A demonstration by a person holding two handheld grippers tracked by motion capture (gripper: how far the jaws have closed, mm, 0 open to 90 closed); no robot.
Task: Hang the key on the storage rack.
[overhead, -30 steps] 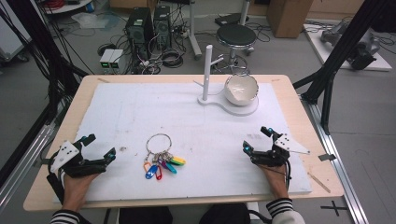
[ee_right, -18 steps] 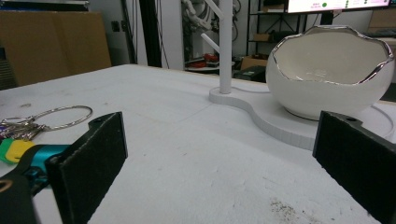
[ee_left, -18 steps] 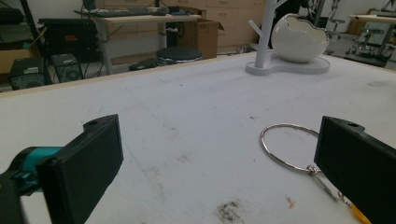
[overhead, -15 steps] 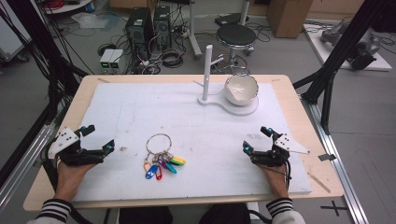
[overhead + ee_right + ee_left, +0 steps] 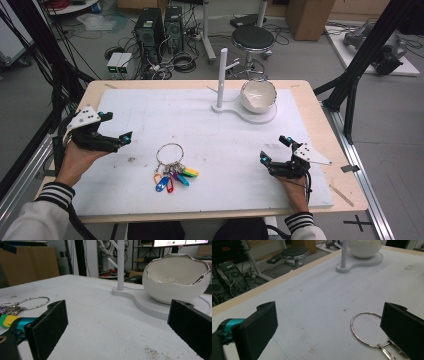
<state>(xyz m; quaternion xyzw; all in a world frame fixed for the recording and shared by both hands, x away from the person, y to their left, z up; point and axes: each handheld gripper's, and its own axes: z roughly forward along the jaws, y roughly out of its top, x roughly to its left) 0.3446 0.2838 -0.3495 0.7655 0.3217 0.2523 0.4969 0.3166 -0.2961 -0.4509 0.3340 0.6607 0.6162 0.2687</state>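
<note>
Step in hand looks like the approach: left gripper [image 5: 114, 132] is up off the mat and aimed at the key ring [image 5: 169, 153], jaws wide, nothing between them. In the left gripper view the ring [image 5: 366, 328] sits just inside the right-hand jaw, not touched.

Key ring lies flat on the white mat [image 5: 210, 130], near the front edge, well short of the stand [image 5: 223, 80]. Coloured tags [image 5: 175, 178] fan out on the side of the ring away from the stand. The big loop is the end toward the stand.

Right gripper [image 5: 275, 150] rests on the mat, well to the right of the ring, jaws wide too, empty. Its view looks past the ring [image 5: 27, 302] toward the bowl [image 5: 176, 277] on the stand's base.

Likely goal: ring onto a stand peg or into the bowl [image 5: 257, 95]; can't tell which.

Next move, by my guess: bring the left gripper down and across to the ring, put one jaw inside the loop and one outside, close on the wire. The ring is thin and flat on the mat, so the jaws need to get low, or it slips out. Tags will dangle on the lift.
</note>
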